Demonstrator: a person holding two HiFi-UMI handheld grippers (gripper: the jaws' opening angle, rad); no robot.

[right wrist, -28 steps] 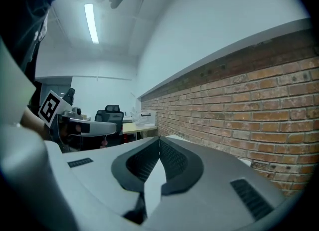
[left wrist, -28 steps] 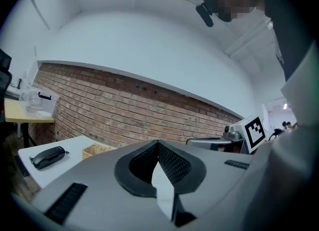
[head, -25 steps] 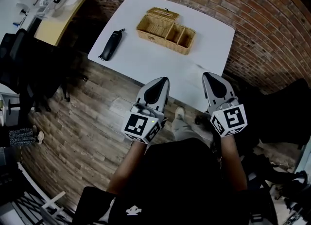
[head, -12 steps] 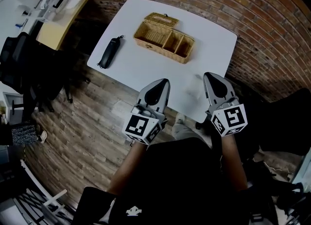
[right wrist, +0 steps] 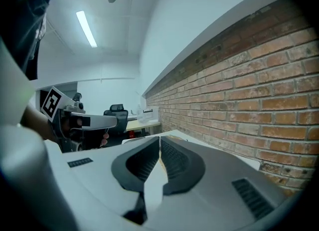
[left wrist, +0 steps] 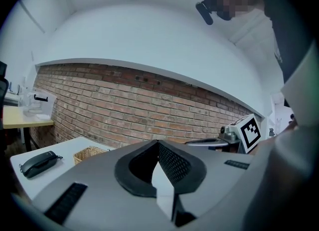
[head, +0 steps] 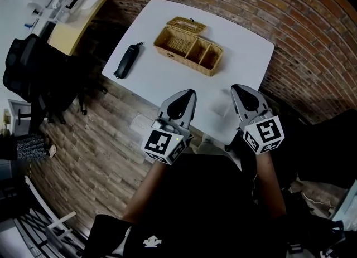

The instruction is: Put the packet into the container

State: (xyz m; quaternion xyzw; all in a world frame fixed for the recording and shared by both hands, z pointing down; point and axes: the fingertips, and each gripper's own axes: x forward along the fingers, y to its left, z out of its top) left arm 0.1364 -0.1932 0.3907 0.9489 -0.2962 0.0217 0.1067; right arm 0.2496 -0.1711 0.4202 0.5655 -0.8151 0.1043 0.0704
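A black packet (head: 126, 61) lies on the left side of the white table (head: 245, 45); it also shows low at the left in the left gripper view, packet (left wrist: 39, 162). The wicker container (head: 188, 45), with its lid up and several compartments, stands mid-table, and its rim shows as container (left wrist: 89, 153). My left gripper (head: 189, 91) hovers over the table's near edge, shut and holding nothing, well short of both packet and container. My right gripper (head: 236, 87) hangs beside it to the right, also shut and holding nothing. Each gripper view shows its own jaws pressed together.
A brick wall (head: 312, 34) runs behind and to the right of the table. A yellow-topped side table (head: 67, 28) with a clear box stands at the upper left, with a black office chair (head: 28, 73) below it. Wooden floor (head: 100, 140) lies left of me.
Both grippers have edged forward over the table's near edge, and the view has shifted slightly. The jaws stay shut. Packet and container have not moved.
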